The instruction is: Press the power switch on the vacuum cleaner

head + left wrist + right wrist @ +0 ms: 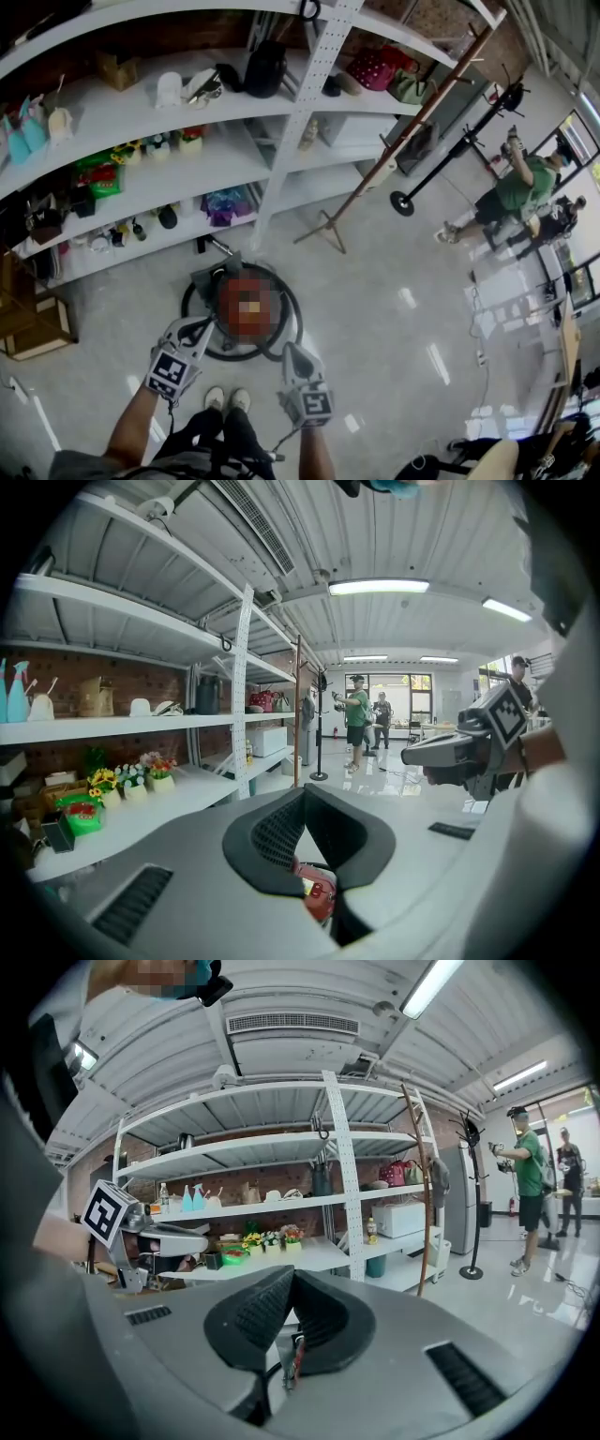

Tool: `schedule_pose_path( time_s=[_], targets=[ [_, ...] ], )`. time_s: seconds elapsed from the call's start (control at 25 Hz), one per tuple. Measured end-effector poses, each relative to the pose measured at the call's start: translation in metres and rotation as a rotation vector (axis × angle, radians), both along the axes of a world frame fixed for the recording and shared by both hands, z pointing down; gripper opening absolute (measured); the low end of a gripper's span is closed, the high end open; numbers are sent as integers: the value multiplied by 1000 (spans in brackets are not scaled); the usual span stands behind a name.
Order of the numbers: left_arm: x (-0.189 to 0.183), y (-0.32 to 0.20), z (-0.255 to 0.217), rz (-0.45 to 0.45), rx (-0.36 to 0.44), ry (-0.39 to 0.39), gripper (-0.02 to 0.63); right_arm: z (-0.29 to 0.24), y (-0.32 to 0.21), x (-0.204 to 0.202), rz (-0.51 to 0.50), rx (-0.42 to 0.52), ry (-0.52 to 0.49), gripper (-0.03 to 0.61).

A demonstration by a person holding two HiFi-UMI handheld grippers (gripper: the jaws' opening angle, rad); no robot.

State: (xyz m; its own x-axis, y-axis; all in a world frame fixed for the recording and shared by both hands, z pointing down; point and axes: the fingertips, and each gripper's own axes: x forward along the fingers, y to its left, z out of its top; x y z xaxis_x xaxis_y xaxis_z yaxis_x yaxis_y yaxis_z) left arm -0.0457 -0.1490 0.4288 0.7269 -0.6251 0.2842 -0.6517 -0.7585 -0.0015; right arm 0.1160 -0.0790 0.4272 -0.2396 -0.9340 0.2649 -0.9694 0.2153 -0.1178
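Note:
The red canister vacuum cleaner (246, 272) sits on the floor in front of the person's feet, ringed by its black hose (292, 323); a mosaic patch covers its top and I cannot see a switch. My left gripper (204, 326) hangs over the vacuum's left edge, jaws shut and empty. My right gripper (289, 350) is over the hose on the right side, jaws shut too. In the left gripper view a strip of the red vacuum (320, 898) shows below the closed left gripper (305, 794). Only a thin sliver shows under my right gripper (292, 1275).
White shelving (234, 155) with flowers, bottles and bags runs behind the vacuum. A wooden coat rack (394, 141) and a black stand (403, 202) are to the right. A person in a green shirt (511, 187) stands far right. A wooden crate (33, 323) lies left.

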Motion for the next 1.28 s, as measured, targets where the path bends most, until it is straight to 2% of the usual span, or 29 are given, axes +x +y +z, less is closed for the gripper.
schedule_pose_path(
  time_s=[0.32, 0.52, 0.6, 0.8, 1.28],
  targets=[
    [7, -16, 48, -23, -46, -29, 8, 44, -24, 9, -29, -42, -18, 11],
    [12, -23, 83, -20, -55, -75, 8, 80, -38, 13, -52, -44, -39, 11],
    [16, -26, 93, -22, -62, -67, 8, 93, -42, 16, -62, -60, -36, 11],
    [22, -34, 118, 10, -63, -119, 8, 119, -55, 16, -92, -81, -33, 11],
    [35, -45, 179, 13, -100, -121, 8, 192, -71, 26, -119, -134, -49, 11]
  ],
)
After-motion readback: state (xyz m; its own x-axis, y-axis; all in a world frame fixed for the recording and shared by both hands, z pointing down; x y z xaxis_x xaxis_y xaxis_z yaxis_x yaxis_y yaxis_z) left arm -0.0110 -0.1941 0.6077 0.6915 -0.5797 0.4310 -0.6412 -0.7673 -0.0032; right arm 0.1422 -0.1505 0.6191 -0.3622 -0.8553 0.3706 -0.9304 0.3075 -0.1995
